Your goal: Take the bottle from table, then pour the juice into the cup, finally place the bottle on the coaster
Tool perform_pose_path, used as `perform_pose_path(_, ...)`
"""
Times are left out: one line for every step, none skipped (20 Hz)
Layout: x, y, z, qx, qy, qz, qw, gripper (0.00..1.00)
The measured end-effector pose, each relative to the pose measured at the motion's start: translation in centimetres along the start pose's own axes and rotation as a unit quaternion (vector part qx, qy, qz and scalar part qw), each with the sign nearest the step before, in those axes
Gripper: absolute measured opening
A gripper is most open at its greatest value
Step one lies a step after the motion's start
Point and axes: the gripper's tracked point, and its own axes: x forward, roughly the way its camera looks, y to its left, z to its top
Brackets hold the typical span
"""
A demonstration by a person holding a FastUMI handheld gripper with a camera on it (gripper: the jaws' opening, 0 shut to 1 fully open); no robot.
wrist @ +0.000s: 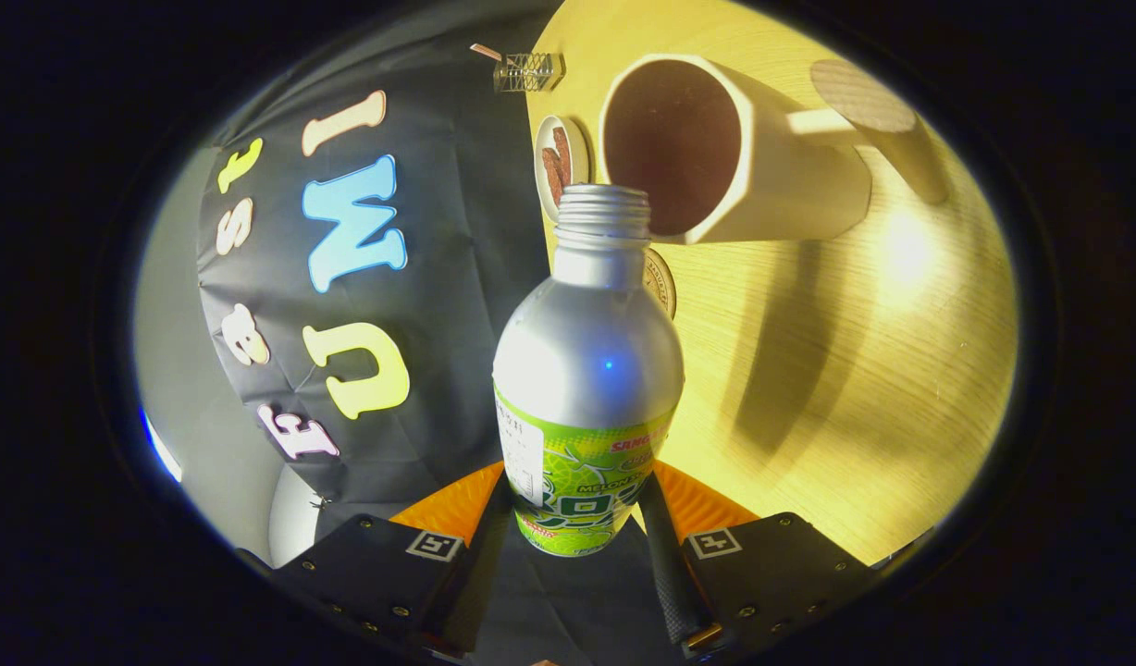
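Note:
My gripper (575,518) is shut on the silver bottle (586,370), both fingers pressing its green label at the base. The bottle is uncapped and rolled over sideways relative to the wooden table (882,370). Its open mouth (605,196) sits just at the rim of the white cup (716,157), whose dark inside faces me. A round coaster (660,282) peeks out from behind the bottle's neck, below the cup. No stream of juice can be made out.
A small round dish (561,162) with brown pieces stands beside the cup near the table's edge. A clear little block (528,71) lies farther back at that edge. A wooden-topped round thing (869,102) rests beyond the cup.

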Motion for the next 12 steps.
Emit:
perform_pose_path(-0.12,0.06,-0.02,0.005,0.001,0.000,1.000,0.74)
perform_pose_path(-0.03,0.08,-0.07,0.009,0.002,0.001,1.000,0.73)
perform_pose_path(-0.04,0.07,-0.19,0.012,0.003,0.001,1.000,0.73)
perform_pose_path(-0.02,0.07,-0.32,0.015,0.004,0.000,1.000,0.74)
perform_pose_path(0.03,0.05,-0.35,0.019,0.006,0.000,1.000,0.74)
perform_pose_path(0.03,0.16,-0.42,0.022,0.006,0.000,1.000,0.73)
perform_pose_path(0.14,0.12,-0.50,0.022,0.007,0.000,1.000,0.73)
perform_pose_path(0.13,0.09,-0.56,0.023,0.007,-0.001,1.000,0.73)
perform_pose_path(0.09,0.09,-0.52,0.025,0.008,-0.001,1.000,0.73)
perform_pose_path(0.07,0.11,-0.54,0.027,0.007,-0.002,1.000,0.74)
perform_pose_path(0.19,0.13,-0.58,0.030,0.007,-0.002,1.000,0.73)
perform_pose_path(0.20,0.22,-0.69,0.032,0.007,-0.002,0.999,0.73)
